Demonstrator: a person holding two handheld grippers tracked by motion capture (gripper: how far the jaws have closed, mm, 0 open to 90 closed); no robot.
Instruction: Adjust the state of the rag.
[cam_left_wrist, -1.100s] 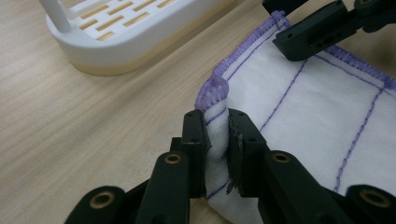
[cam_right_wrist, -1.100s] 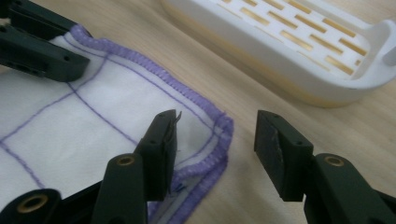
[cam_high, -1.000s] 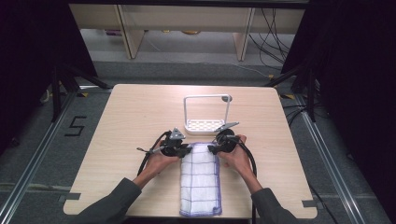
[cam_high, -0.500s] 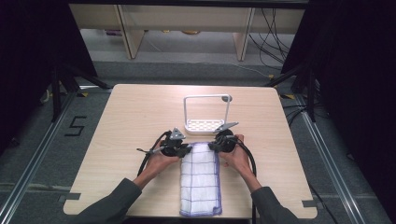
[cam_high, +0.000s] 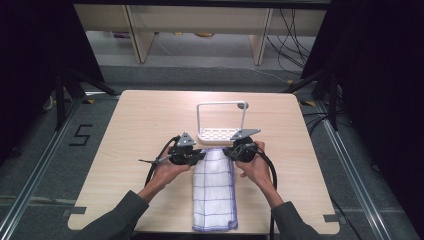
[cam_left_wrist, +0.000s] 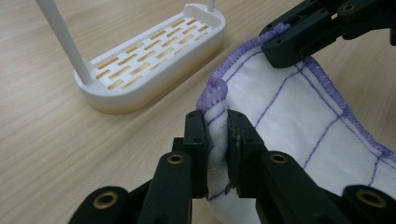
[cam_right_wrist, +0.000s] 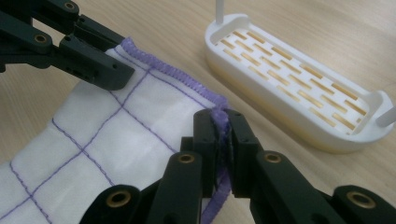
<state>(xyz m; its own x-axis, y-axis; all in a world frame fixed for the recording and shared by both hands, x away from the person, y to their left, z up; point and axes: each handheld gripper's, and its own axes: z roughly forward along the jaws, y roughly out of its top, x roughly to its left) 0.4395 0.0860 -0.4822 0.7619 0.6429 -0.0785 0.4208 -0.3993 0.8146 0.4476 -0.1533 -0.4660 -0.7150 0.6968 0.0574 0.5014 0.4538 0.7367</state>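
Note:
A white cloth (cam_high: 214, 190) with a purple grid and purple hem lies lengthwise on the table, reaching toward the front edge. My left gripper (cam_left_wrist: 215, 122) is shut on its far left corner, with the hem bunched between the pads. My right gripper (cam_right_wrist: 219, 119) has just been closing and now pinches the far right corner. In the high view the left gripper (cam_high: 200, 154) and right gripper (cam_high: 227, 151) face each other across the cloth's far edge, which is raised a little off the wood. Just behind them stands a white rack (cam_high: 220, 134) with a slotted base (cam_left_wrist: 149, 60).
The rack's thin white frame (cam_high: 243, 106) rises above its base (cam_right_wrist: 294, 102), close behind both grippers. Light wooden table (cam_high: 125, 130) has bare room left, right and far. Dark floor, cables and a metal rail surround it.
Both hands have risen slightly, lifting the cloth's far edge off the table. The cloth's near end still lies flat.

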